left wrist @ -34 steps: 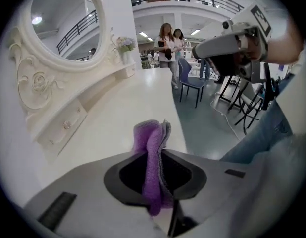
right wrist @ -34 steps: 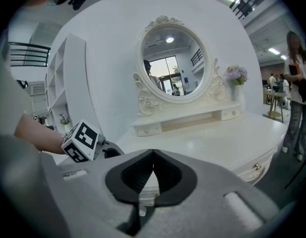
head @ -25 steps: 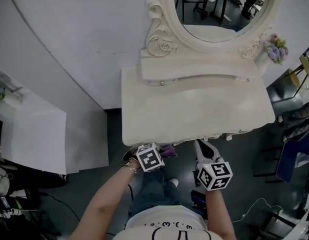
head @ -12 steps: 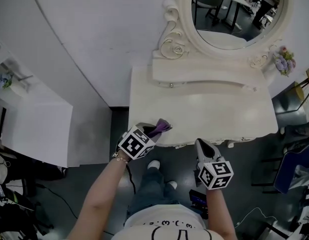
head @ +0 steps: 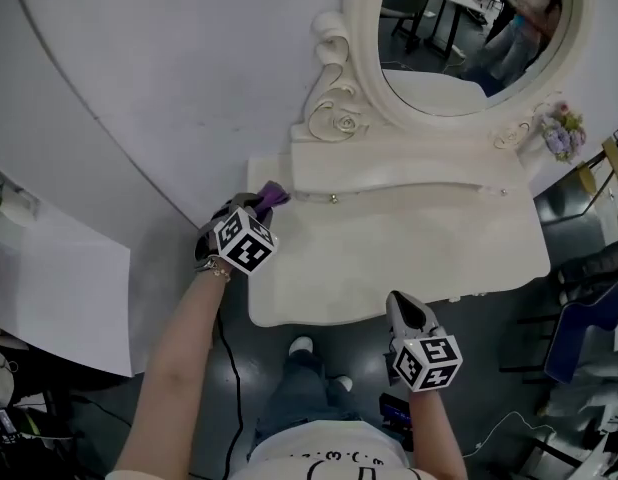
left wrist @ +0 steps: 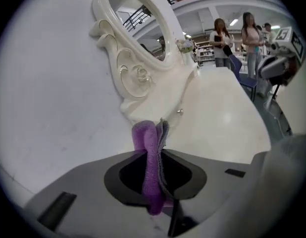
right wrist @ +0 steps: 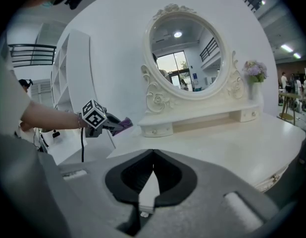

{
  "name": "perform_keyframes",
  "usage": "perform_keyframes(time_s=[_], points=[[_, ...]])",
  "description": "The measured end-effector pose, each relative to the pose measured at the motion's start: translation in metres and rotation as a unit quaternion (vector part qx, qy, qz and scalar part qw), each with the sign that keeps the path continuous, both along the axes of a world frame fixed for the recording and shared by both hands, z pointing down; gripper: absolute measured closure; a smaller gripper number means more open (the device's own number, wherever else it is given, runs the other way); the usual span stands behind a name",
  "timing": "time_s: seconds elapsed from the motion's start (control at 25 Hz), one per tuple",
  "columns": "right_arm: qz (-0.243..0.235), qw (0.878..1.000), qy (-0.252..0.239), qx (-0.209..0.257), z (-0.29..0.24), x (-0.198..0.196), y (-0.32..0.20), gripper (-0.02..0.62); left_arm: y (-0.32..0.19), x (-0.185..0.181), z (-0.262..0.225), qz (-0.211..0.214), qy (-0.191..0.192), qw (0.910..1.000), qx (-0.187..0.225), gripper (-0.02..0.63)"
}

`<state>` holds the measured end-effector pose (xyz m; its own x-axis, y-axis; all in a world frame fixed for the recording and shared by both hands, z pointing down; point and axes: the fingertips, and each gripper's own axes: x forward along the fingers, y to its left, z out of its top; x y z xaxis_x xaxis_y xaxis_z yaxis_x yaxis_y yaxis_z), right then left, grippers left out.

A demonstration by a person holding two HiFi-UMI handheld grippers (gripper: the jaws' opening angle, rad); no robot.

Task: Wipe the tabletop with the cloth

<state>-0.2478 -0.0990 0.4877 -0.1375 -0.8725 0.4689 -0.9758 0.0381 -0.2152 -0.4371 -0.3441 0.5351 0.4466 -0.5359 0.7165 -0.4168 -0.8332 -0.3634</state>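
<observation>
Cloth, purple and folded, is pinched between the jaws of the left gripper at the far left corner of the tabletop, the right gripper hangs off the near edge with jaws pressed together and empty, and a vase at the far right corner holds flowers.

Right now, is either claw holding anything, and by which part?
The left claw pinches the purple cloth at a bunched fold, one end poking out. The right claw is shut, empty.
</observation>
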Motion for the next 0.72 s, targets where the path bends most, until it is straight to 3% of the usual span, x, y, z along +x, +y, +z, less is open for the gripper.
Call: perform_keyframes(time_s=[0.12, 0.4, 0.6, 0.72], points=[[0.012, 1.0, 0.001, -0.016, 0.01, 0.001, -0.015, 0.595, -0.051, 0.004, 0.012, 0.021, -0.037, 0.9982, 0.042, 0.532], [0.048, 0.998, 0.008, -0.041, 0.026, 0.009, -0.043, 0.595, -0.134, 0.023, 0.054, 0.047, -0.07, 0.995, 0.053, 0.532], [0.064, 0.997, 0.01, -0.051, 0.032, 0.008, -0.063, 0.595, -0.16, 0.042, 0.079, 0.108, -0.113, 0.9844, 0.082, 0.532], [0.061, 0.997, 0.015, -0.054, 0.032, 0.005, -0.073, 0.595, -0.166, 0.045, 0.089, 0.12, -0.115, 0.9829, 0.08, 0.532]])
